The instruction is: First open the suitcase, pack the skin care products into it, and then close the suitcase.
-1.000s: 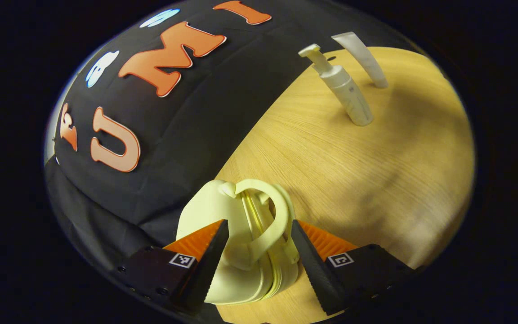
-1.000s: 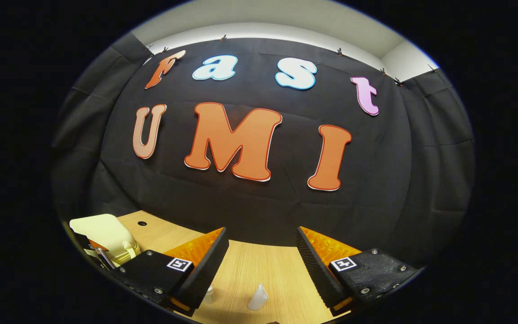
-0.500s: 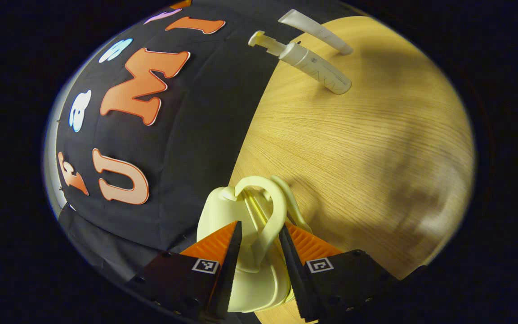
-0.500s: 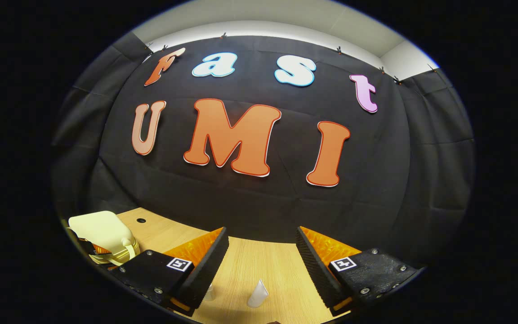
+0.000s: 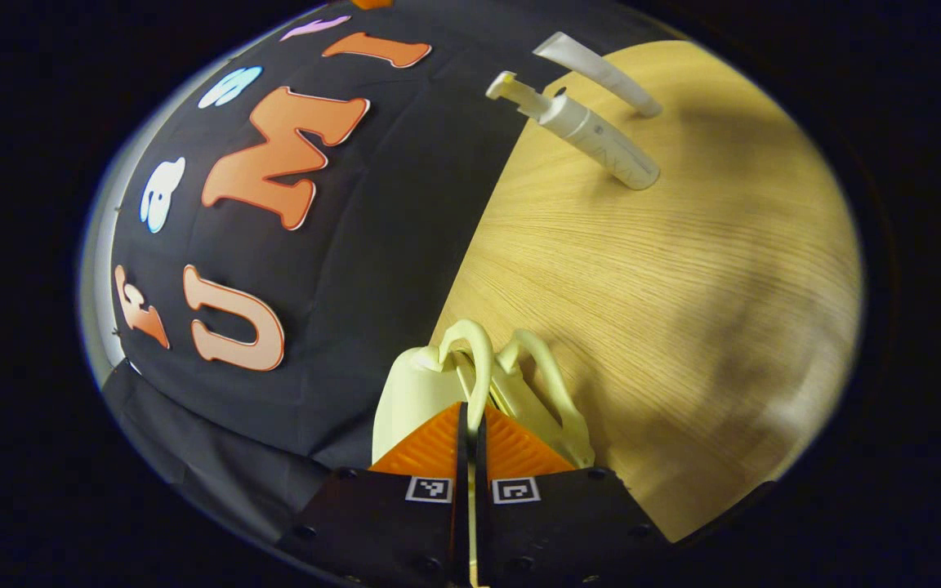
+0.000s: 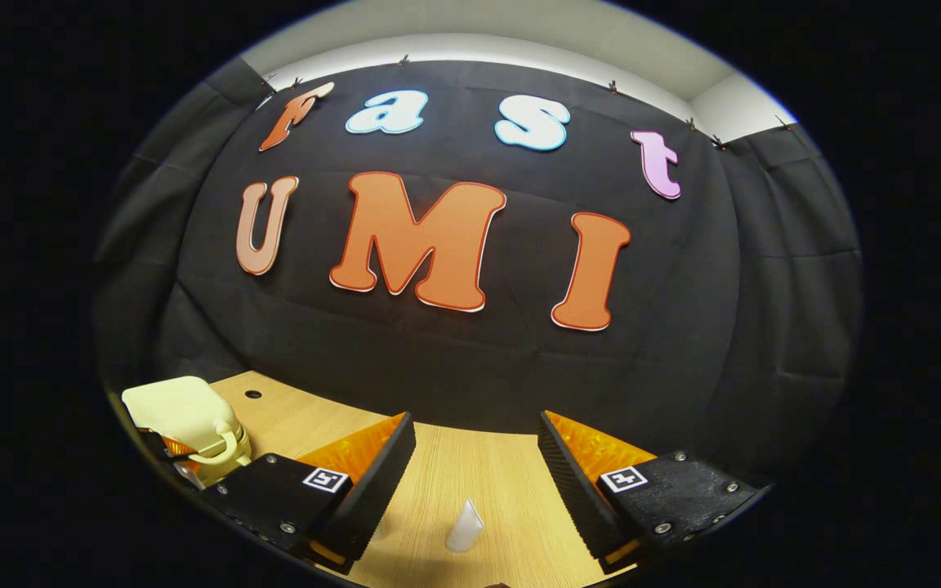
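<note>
We see the left gripper (image 5: 470, 425) clamped on one handle (image 5: 474, 367) of the pale suitcase (image 5: 417, 400) at the table (image 5: 683, 286) edge; the right gripper (image 6: 474, 457) hangs open above the tube (image 6: 464, 527).

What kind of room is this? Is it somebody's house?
Probably not a house. It looks like a recording booth: black cloth wall, a bare wooden table, and just a few props on it, a small yellow suitcase, a pump bottle and a white tube.
</note>
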